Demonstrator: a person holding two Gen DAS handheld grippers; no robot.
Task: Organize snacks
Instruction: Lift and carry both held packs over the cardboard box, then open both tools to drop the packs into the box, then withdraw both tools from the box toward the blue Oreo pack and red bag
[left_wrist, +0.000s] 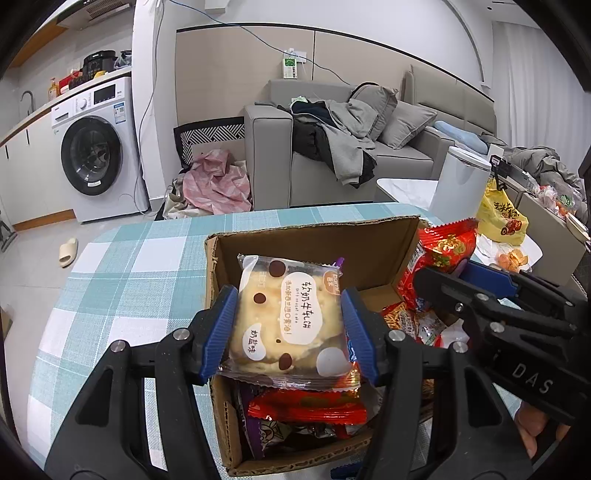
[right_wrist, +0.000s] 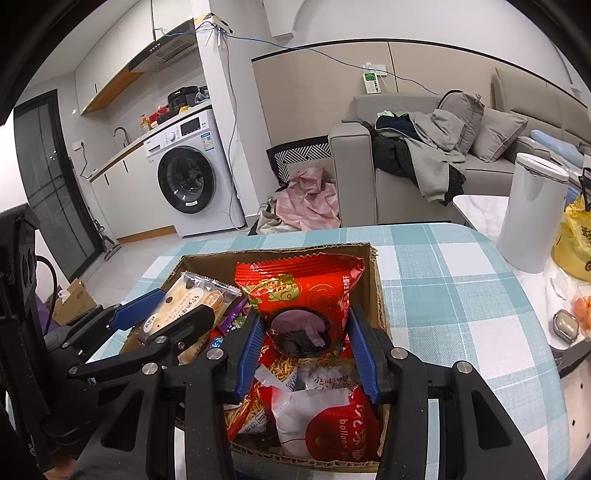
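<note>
A cardboard box (left_wrist: 317, 236) (right_wrist: 280, 254) sits on the checked table, holding several snack packets. My left gripper (left_wrist: 290, 328) is shut on a clear-wrapped nougat biscuit pack (left_wrist: 288, 314) and holds it over the box's left half; that same biscuit pack (right_wrist: 184, 306) and the left gripper (right_wrist: 166, 321) show at the left of the right wrist view. My right gripper (right_wrist: 303, 350) is shut on a red snack bag (right_wrist: 303, 291) over the box's right half. In the left wrist view the red snack bag (left_wrist: 447, 247) sticks up from the right gripper (left_wrist: 465, 273).
The teal and white checked tablecloth (left_wrist: 122, 280) (right_wrist: 461, 295) covers the table around the box. A white lidded bin (right_wrist: 528, 214), a yellow bag (left_wrist: 502, 218) and oranges stand past the right edge. Sofa and washing machine are beyond. A hand (left_wrist: 532, 432) grips the right tool.
</note>
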